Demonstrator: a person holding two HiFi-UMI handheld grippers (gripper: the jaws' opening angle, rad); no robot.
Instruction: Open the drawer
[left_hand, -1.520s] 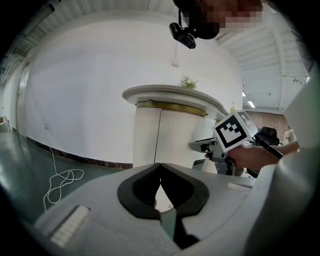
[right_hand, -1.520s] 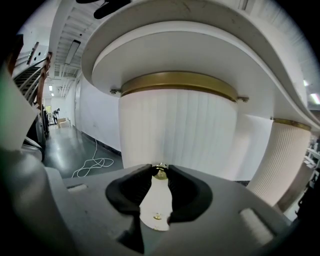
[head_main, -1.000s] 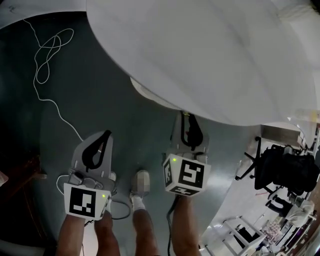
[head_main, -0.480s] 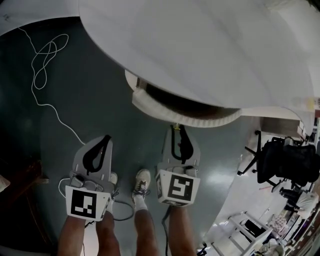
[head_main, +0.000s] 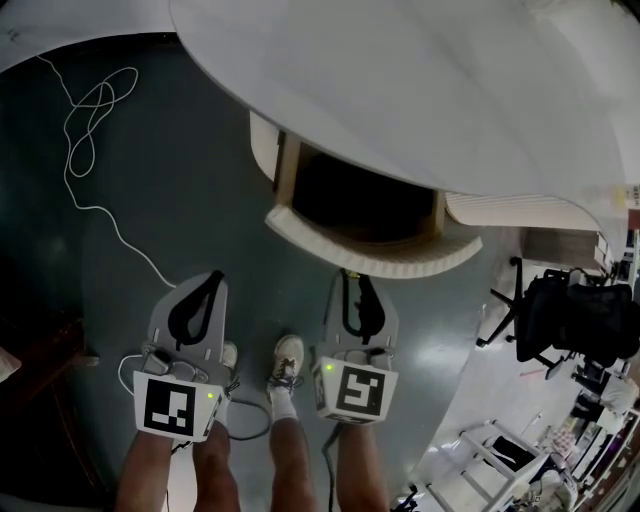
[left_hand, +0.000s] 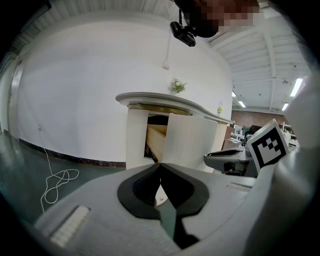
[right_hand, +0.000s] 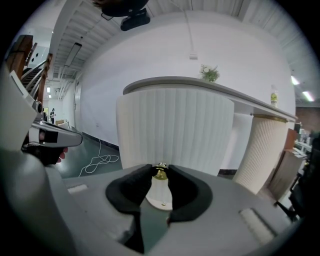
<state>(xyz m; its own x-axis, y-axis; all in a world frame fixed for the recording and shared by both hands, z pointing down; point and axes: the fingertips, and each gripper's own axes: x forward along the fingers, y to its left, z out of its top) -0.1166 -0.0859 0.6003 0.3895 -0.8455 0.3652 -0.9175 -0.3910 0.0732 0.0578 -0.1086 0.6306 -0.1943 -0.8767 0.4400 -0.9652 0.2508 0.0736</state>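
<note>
Since the earlier frame the drawer (head_main: 372, 256) has been drawn well out from under the near edge of the counter (head_main: 450, 100). Only a sliver of its ribbed front showed before, and now its dark inside is laid open. The right gripper (head_main: 352, 276) has been carried back with it.

The drawer's curved, fluted front is seen straight ahead in the right gripper view. A small brass knob (right_hand: 160, 172) at its middle is pinched between the right jaws, which are closed partway onto it. The left gripper (head_main: 212, 276) is held over the floor (head_main: 180, 200), to the left of the drawer and well apart from it. Its jaws are brought together on nothing.

The drawer is judged to be stiff wood, fairly weighty and guided by its side runners, so a straight pull in line with them should be needed. The knob is the only hold offered. It is small, smooth and rounded, so it could slip out of the pads, and it is best taken behind its head, at the neck.

Both grippers are pointed forward and tipped a little downward, with the forearms seen behind them at the bottom of the head view. The right one is lined up with the middle of the drawer front.
</note>
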